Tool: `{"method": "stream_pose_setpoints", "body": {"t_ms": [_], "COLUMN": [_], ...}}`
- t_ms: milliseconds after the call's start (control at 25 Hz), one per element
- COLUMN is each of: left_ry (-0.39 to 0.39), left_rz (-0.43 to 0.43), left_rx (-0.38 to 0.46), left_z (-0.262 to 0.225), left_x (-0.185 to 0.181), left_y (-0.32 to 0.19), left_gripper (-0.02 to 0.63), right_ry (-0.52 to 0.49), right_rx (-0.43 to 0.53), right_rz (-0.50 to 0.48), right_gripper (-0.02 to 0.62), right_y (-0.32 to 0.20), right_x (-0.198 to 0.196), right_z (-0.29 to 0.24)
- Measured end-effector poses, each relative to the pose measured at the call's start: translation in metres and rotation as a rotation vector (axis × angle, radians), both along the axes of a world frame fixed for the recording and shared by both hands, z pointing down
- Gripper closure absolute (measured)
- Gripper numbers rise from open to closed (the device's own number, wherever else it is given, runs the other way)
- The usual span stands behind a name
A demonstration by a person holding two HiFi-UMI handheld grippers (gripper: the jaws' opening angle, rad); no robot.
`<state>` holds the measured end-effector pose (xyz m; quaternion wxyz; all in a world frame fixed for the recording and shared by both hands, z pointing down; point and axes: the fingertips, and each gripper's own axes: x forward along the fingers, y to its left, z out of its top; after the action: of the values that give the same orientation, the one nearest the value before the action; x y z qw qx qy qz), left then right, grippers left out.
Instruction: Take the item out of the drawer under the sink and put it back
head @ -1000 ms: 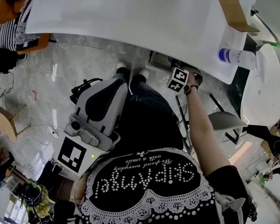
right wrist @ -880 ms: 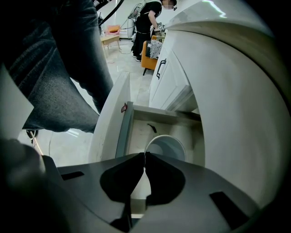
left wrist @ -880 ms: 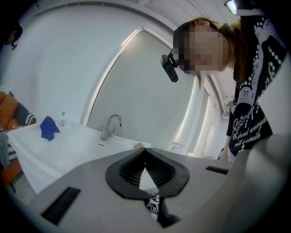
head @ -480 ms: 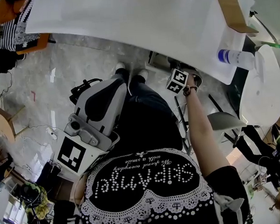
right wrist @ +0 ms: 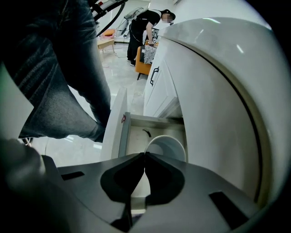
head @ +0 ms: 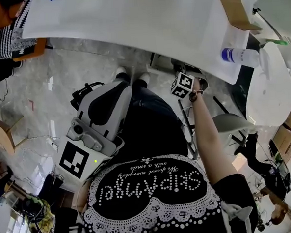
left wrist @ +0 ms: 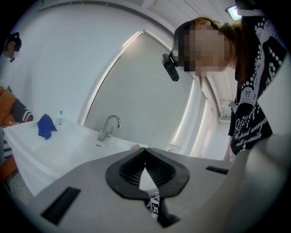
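- Right claw (right wrist: 144, 155) points steeply down into the open drawer (right wrist: 123, 132). Its jaws are pressed together right at the near rim of a white cup (right wrist: 172, 146) and look to be pinching that rim.
- Cup sits inside the drawer, not yet lifted clear.
- Left claw (left wrist: 145, 153) is pressed together and empty, held level at the person's side, well away from the work.
- Step in hand, as I judge it: lifting the cup out.
- To do it well, seat the rim deep between the pads before raising.
- Lift straight up until clear of the drawer walls, then draw out from under the tabletop (head: 130, 21) overhang.
- A one-sided rim pinch lets a cup swing, so go slowly and keep it upright.
- Head view: the tabletop covers the drawer, the cup and the right jaws. Only the marker cube (head: 182, 84) and the wrist show.
- Cup's lower part is behind the claw body, so depth and contents are unknown.
- Pad contact on the rim is masked where the jaws meet.
- Small dark thing (right wrist: 146, 133) on the drawer floor is too small to name.
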<state>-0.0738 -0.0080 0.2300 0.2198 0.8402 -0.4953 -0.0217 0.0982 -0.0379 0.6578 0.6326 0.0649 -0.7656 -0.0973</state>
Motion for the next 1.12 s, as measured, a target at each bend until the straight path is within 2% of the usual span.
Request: {"method": "stream_pose_setpoints", "body": {"t_ms": [800,1120], "left_ry": [0.041,0.060], "left_rz": [0.045,0.046], "left_rx": [0.039,0.045], "left_z": [-0.006,-0.006], "left_x": [0.006,0.007], "left_y": [0.017,0.028], "left_gripper": [0.601,0.601], "right_ry": [-0.018,-0.038], "right_rx": [0.056,0.082], "right_rz": [0.004,0.041], "right_gripper": [0.575,0.575], "right_y": [0.020,0.028], "right_x": [0.004,0.006], "right_z": [-0.031,-0.045]}}
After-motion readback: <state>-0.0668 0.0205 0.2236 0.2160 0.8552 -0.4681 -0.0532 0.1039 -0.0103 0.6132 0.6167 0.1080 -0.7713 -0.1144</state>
